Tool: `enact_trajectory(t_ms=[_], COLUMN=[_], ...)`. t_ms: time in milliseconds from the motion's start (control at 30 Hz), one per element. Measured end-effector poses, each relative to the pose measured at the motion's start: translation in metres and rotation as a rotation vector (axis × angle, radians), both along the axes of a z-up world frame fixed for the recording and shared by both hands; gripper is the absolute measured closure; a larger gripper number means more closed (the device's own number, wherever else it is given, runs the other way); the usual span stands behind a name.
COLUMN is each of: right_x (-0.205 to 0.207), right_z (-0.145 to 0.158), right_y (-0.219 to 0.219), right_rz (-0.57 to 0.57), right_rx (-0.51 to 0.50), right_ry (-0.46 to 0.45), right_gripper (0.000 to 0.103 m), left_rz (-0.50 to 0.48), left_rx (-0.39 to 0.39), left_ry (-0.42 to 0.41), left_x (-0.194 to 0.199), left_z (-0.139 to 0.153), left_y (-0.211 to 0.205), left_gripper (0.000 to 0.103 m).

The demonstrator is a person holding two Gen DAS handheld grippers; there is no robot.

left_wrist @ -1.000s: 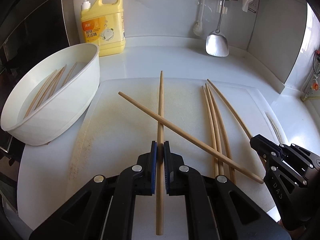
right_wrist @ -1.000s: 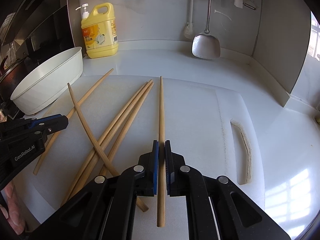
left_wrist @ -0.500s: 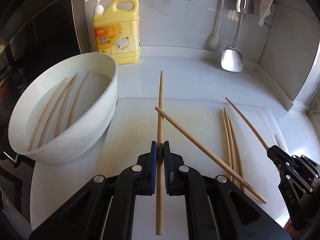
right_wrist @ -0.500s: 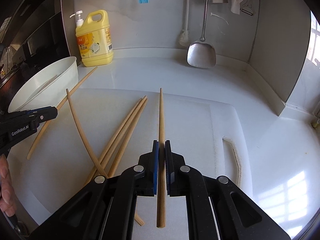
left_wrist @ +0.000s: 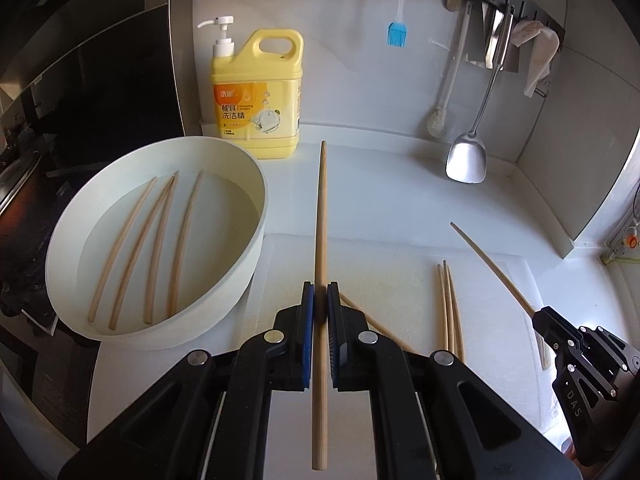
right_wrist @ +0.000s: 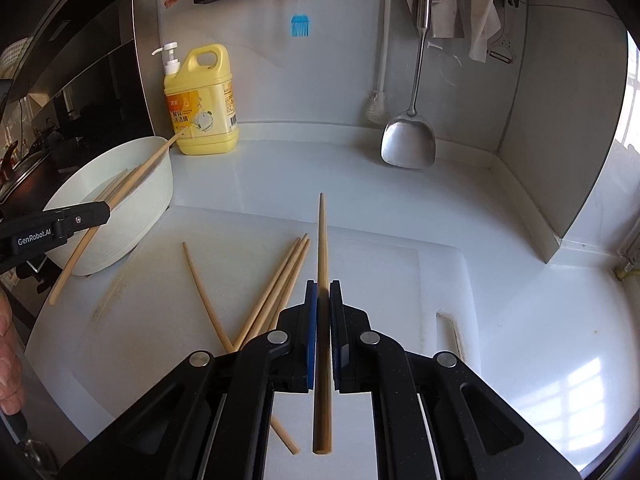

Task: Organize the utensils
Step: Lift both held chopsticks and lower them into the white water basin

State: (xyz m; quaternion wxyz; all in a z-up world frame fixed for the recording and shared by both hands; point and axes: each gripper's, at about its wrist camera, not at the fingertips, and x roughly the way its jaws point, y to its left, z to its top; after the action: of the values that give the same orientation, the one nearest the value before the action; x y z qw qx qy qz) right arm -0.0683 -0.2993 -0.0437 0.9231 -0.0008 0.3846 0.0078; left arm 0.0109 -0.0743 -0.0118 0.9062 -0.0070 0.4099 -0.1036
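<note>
My left gripper is shut on a wooden chopstick and holds it in the air beside the white basin, which holds several chopsticks. It also shows in the right wrist view over the basin. My right gripper is shut on another chopstick above the white cutting board; it shows in the left wrist view too. Several loose chopsticks lie on the board.
A yellow detergent bottle stands against the back wall behind the basin. A steel spatula, a brush and cloths hang on the wall rail. A black hob panel is at the left.
Both grippers have risen and pulled back with their chopsticks. My left gripper has moved left toward the basin; its chopstick now reaches over the basin rim in the right wrist view.
</note>
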Motion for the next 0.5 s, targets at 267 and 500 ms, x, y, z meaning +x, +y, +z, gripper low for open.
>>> enact_trajectory(t_ms=[267,500], right_x=[0.005,0.037], right_z=[0.038,0.067], right_y=[0.027,0.09], right_rz=[0.073,0.218], right_rx=[0.038,0.046], right_ry=[-0.055,-0.097], right_gripper=[0.097,0.097], left_rz=[0.051,0.15], left_rx=[-0.008,-0.006], left_ry=[-0.001,-0.009], left_x=[-0.01,-0.006], left_z=[0.02,0.037], left_y=[0.026,0.085], left_gripper=[0.096,0.096])
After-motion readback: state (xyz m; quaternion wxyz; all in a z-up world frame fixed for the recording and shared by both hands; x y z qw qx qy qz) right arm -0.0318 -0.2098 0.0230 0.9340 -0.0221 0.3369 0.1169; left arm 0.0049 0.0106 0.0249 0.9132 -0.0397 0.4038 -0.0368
